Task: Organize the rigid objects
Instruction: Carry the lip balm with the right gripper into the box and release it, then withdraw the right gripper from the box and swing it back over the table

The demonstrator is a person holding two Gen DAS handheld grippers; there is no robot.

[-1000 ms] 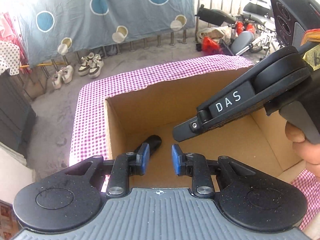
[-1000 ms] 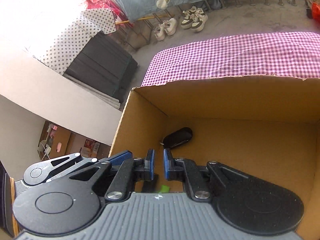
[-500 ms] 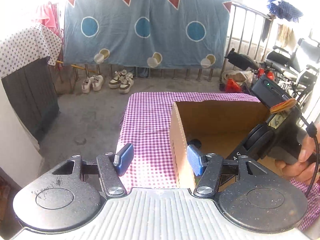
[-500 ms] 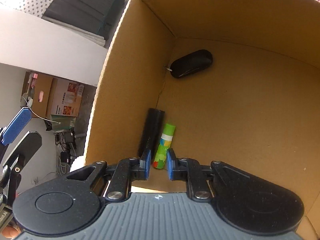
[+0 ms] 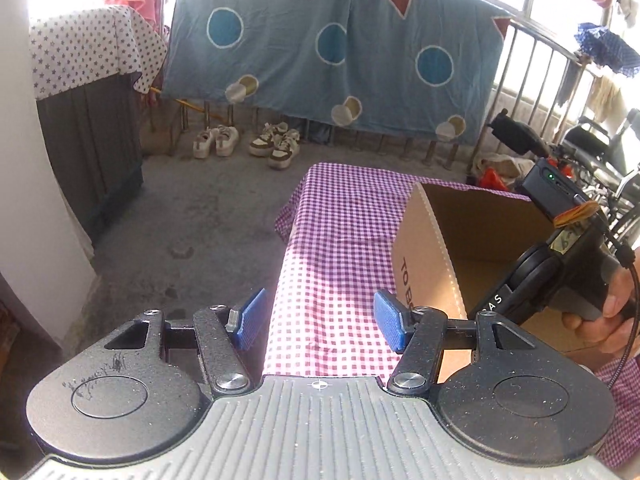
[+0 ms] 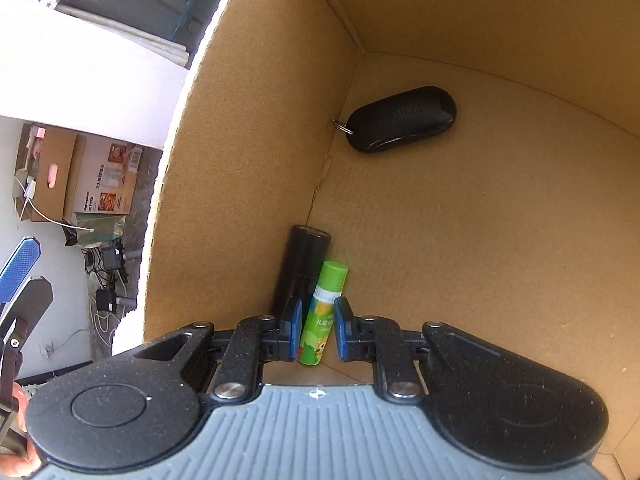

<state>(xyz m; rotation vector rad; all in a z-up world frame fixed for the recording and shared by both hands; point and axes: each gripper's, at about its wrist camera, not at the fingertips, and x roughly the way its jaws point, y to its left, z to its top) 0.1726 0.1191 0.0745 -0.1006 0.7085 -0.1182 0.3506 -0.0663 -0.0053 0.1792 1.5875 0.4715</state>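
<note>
A brown cardboard box (image 5: pixel 432 240) stands on the purple checked tablecloth (image 5: pixel 340 240). In the right wrist view, a green glue stick (image 6: pixel 323 312), a black cylinder (image 6: pixel 301 268) and a black oval case (image 6: pixel 402 118) with a key ring lie on the box floor (image 6: pixel 460 220). My right gripper (image 6: pixel 317 326) reaches down into the box; its blue pads stand slightly apart on either side of the glue stick, which rests on the floor. My left gripper (image 5: pixel 320 318) is open and empty above the tablecloth, left of the box. The right gripper also shows there (image 5: pixel 560 272).
Shoes (image 5: pixel 276 144) stand on the concrete floor beyond the table, below a blue hanging cloth (image 5: pixel 328 48). A dark cabinet (image 5: pixel 88 152) is at the left. A wheelchair (image 5: pixel 600 160) and clutter are at the right. Cardboard boxes (image 6: pixel 80 176) lie beside the table.
My left gripper opened wide and pulled back out of the box to its left. My right gripper went down into the box, and its jaws parted from the glue stick now lying on the floor.
</note>
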